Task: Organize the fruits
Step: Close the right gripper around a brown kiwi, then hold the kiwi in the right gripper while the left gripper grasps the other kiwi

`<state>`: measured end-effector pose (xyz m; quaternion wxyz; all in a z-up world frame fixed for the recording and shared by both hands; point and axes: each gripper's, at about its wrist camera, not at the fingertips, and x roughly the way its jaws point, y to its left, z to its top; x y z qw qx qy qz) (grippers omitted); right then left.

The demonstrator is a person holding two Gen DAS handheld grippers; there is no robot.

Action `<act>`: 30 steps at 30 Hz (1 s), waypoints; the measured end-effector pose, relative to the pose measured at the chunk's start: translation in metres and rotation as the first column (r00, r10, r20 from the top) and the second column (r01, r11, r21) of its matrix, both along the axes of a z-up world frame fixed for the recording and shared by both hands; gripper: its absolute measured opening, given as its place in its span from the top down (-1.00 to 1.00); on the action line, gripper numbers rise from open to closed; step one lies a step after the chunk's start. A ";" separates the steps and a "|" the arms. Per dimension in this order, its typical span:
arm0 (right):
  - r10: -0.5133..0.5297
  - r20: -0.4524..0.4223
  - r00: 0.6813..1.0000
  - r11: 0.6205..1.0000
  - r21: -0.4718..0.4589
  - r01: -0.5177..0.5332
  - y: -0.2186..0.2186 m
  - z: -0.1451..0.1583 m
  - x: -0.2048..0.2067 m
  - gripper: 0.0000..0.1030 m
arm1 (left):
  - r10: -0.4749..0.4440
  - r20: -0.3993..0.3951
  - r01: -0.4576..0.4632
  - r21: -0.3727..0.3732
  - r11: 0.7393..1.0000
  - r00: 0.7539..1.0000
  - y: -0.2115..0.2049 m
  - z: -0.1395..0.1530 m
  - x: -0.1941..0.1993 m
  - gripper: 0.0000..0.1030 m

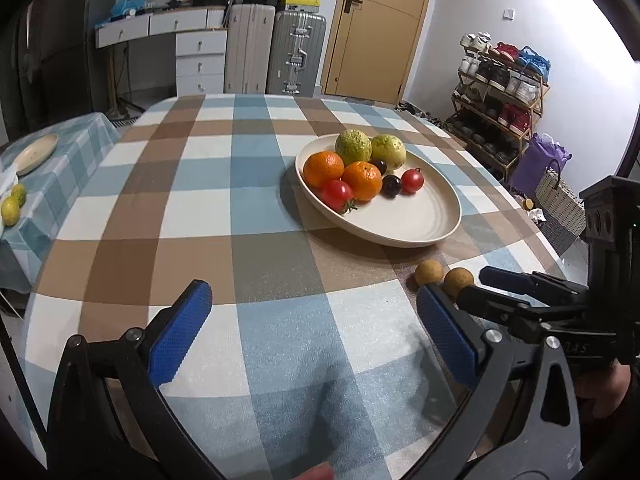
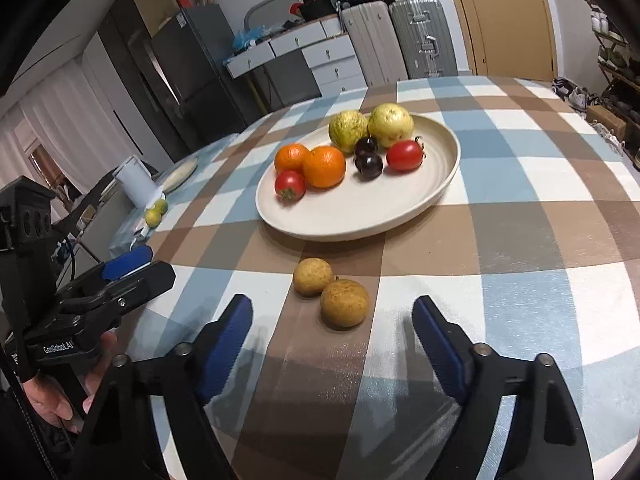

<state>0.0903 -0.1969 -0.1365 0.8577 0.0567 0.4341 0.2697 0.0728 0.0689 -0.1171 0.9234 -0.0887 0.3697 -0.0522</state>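
Observation:
A cream plate (image 1: 420, 224) (image 2: 352, 216) on the checked table holds two green guavas (image 1: 353, 147) (image 2: 348, 128), two oranges (image 1: 362, 180) (image 2: 324, 166), two red tomatoes (image 1: 337, 195) (image 2: 405, 155) and two dark plums (image 1: 391, 185) (image 2: 369, 166). Two brown round fruits (image 1: 429, 273) (image 2: 345, 303) lie on the cloth in front of the plate. My right gripper (image 2: 332, 322) (image 1: 490, 282) is open, its jaws just short of the nearer brown fruit. My left gripper (image 1: 316, 320) is open and empty over the cloth, left of the brown fruits.
A side table at the left carries an empty cream plate (image 1: 36, 154) and yellow-green fruits (image 1: 11, 210) (image 2: 154, 216). Suitcases (image 1: 296, 54), drawers and a door stand beyond the table; a shoe rack (image 1: 500, 96) is at the right.

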 end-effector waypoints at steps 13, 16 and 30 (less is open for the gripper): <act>0.035 -0.055 0.998 0.999 0.001 -0.035 0.008 -0.007 0.011 0.47 | -0.017 -0.044 0.017 -0.005 1.000 0.999 -0.005 -0.012 0.013 -0.98; 0.037 -0.038 0.999 0.999 0.014 -0.036 0.006 -0.004 0.008 0.48 | -0.026 -0.053 0.026 0.001 1.000 0.998 -0.008 -0.012 0.017 -0.98; -0.009 0.025 1.000 0.992 0.125 0.005 -0.034 0.018 0.001 0.48 | -0.108 -0.098 0.109 -0.001 0.994 0.989 -0.046 -0.018 0.033 -0.98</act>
